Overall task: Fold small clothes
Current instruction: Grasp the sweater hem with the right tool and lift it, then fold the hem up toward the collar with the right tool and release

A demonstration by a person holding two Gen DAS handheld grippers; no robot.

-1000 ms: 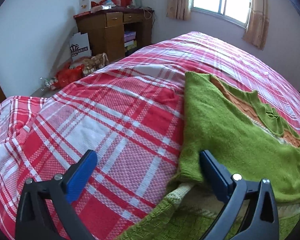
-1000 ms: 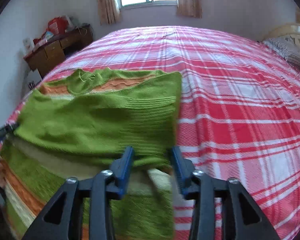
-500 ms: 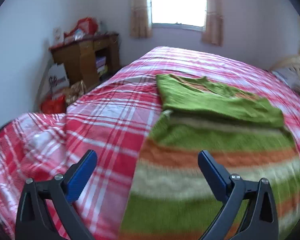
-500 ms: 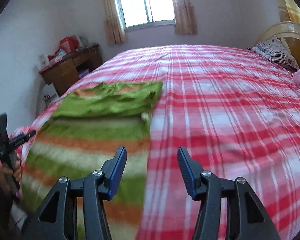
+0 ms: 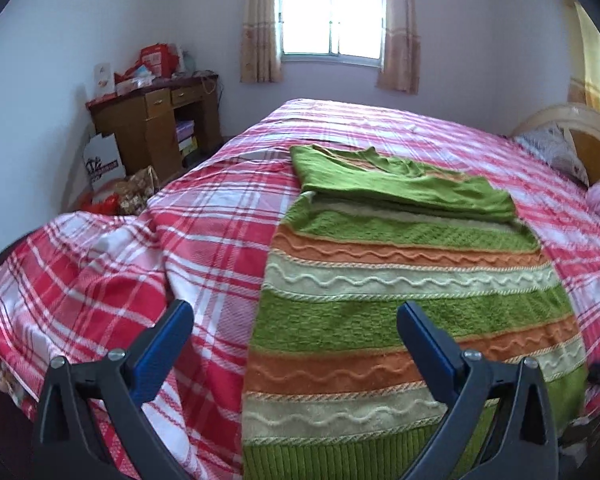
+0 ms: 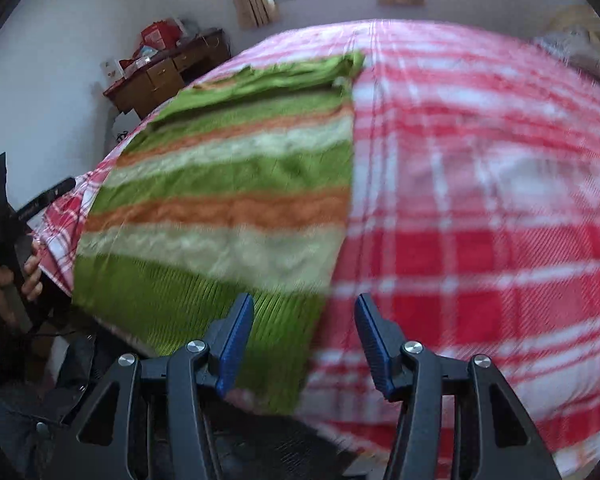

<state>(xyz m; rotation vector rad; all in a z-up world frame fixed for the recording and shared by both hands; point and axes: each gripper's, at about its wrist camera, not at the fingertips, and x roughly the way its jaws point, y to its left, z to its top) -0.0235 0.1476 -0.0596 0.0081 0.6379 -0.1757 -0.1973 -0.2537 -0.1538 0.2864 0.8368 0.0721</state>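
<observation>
Hovering tools (image 5: 294, 334), splayed, above sweater (image 5: 404, 320)

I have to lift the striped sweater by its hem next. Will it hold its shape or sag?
The sweater will probably sag: it is a thick knit that lies limp on the bed, and its folded-over sleeves drape flat. Lifted at one point, it would likely hang and stretch. The textured knit should give the pads decent grip.

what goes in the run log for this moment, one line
stage: sleeves folded in, hem fold not begun | sweater: flat on bed | left tongs: open, empty | right tongs: open, empty, above hem corner
</observation>
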